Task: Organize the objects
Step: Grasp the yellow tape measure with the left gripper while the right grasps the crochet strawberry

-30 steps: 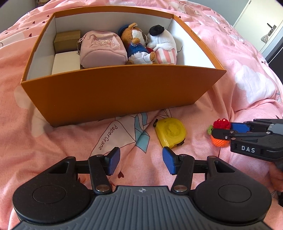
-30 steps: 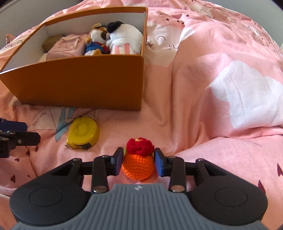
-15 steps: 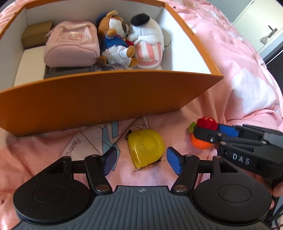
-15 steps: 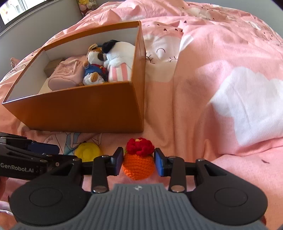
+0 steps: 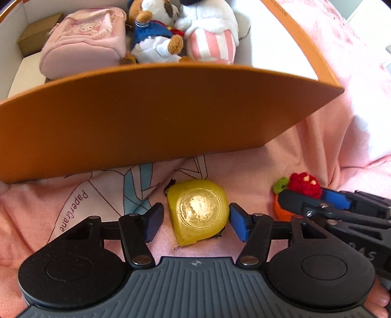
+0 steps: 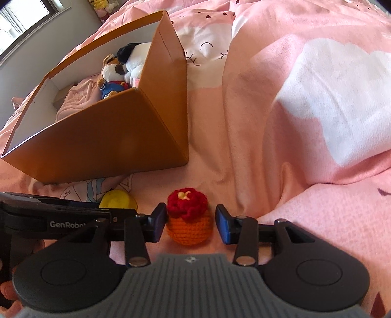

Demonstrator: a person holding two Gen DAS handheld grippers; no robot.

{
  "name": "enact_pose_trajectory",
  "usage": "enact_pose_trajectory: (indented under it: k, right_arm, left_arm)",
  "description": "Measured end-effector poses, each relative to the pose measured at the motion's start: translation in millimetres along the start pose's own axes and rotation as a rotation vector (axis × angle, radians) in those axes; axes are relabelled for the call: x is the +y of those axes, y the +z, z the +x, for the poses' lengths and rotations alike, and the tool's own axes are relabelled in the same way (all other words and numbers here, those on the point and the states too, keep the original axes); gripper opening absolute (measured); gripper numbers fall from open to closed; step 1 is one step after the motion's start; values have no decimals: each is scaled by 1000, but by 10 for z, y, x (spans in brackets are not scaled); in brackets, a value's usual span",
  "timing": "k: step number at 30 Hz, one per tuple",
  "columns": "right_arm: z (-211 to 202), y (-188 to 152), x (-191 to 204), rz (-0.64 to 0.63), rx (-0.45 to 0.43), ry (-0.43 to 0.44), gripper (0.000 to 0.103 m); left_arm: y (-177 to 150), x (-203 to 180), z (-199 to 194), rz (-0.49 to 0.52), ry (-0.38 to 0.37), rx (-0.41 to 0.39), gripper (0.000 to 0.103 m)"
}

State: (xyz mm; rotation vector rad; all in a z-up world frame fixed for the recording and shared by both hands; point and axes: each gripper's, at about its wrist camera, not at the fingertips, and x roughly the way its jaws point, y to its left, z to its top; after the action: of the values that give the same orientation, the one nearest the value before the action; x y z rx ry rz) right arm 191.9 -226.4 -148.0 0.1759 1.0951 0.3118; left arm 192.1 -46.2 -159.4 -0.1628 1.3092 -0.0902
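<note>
You are in a home bedroom: you work on a bed under a pink duvet (image 6: 281,117) printed with clouds and hearts, soft toys (image 5: 156,31) fill an orange box (image 5: 146,117), and a window (image 6: 22,22) sits beside a grey wall.

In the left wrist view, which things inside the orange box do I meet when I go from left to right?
Brown cardboard box → pink backpack → bear plush in blue clothes → white plush with pink stripes.
</note>
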Motion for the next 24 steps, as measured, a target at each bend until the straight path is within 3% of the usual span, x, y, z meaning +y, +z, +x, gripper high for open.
enact_pose_trajectory:
  k: [3, 15, 24]
  right_arm:
    - [-12, -12, -30, 9, -4, 13, 45]
    - [-141, -12, 15, -27, -33, -4, 46]
    - [-200, 24, 134, -98, -42, -43, 47]
  left_arm:
    - [-16, -16, 13, 1, -5, -7, 61]
    - [-128, 84, -107, 16, -26, -29, 60]
    - [-303, 142, -571, 96, -34, -93, 60]
